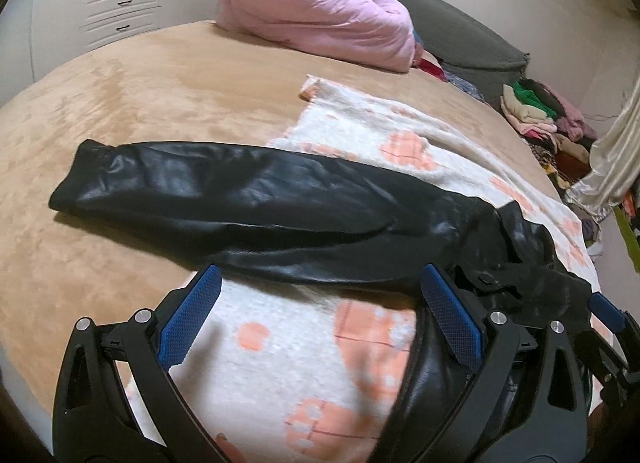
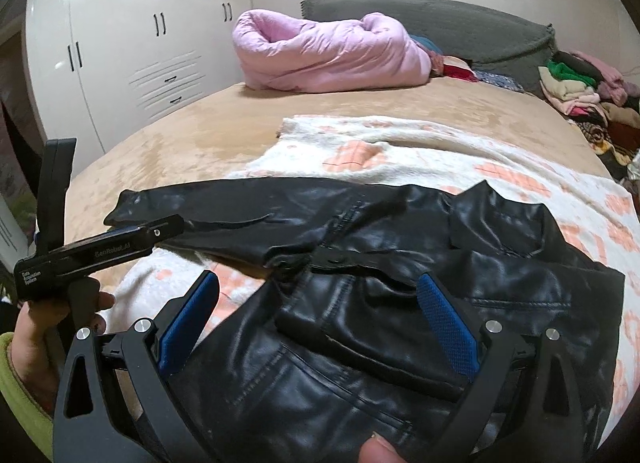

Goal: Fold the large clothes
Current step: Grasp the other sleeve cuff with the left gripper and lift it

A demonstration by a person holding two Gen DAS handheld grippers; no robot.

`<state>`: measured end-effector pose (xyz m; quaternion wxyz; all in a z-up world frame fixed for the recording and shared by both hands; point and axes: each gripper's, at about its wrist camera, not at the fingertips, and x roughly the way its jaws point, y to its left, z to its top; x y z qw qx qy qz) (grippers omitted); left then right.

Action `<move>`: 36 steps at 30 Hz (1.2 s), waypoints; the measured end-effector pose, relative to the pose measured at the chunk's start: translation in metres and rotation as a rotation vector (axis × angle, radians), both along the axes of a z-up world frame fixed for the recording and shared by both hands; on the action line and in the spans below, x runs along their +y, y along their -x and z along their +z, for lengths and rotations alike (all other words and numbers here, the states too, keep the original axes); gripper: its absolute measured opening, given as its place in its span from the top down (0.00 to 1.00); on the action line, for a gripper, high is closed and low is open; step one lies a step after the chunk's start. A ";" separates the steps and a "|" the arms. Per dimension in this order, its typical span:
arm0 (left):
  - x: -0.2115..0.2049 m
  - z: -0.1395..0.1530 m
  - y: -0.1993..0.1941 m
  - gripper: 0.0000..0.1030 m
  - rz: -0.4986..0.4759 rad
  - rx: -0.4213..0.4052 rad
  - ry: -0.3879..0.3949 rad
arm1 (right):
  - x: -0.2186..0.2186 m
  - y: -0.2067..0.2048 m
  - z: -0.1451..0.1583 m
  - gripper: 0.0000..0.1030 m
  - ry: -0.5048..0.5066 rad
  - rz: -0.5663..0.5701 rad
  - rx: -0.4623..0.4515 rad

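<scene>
Here we hold two tongs, both spread wide with nothing between their pads. Our left gripper (image 1: 320, 311) hovers over the jacket's sleeve edge; our right gripper (image 2: 318, 315) hangs above its body. The one black leather jacket (image 2: 360, 263) lies on a white-and-orange blanket (image 1: 360, 135) spread over the tan bed (image 1: 160, 83). Beyond the jacket sits one pink duvet (image 2: 320, 51); a heap of clothes (image 2: 580, 91) lies off to its right.
</scene>
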<state>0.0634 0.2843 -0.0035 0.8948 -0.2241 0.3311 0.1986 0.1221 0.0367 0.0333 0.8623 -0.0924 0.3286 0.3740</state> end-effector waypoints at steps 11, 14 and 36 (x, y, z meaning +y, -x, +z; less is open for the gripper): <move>0.027 -0.004 0.009 0.09 0.076 0.013 0.011 | 0.038 0.002 -0.001 0.04 0.020 0.071 -0.011; 0.035 -0.006 0.011 0.09 0.103 0.014 0.020 | 0.050 0.004 -0.002 0.04 0.027 0.095 -0.016; 0.110 -0.033 0.029 0.09 0.317 0.042 0.119 | 0.101 0.005 -0.007 0.04 0.073 0.199 -0.035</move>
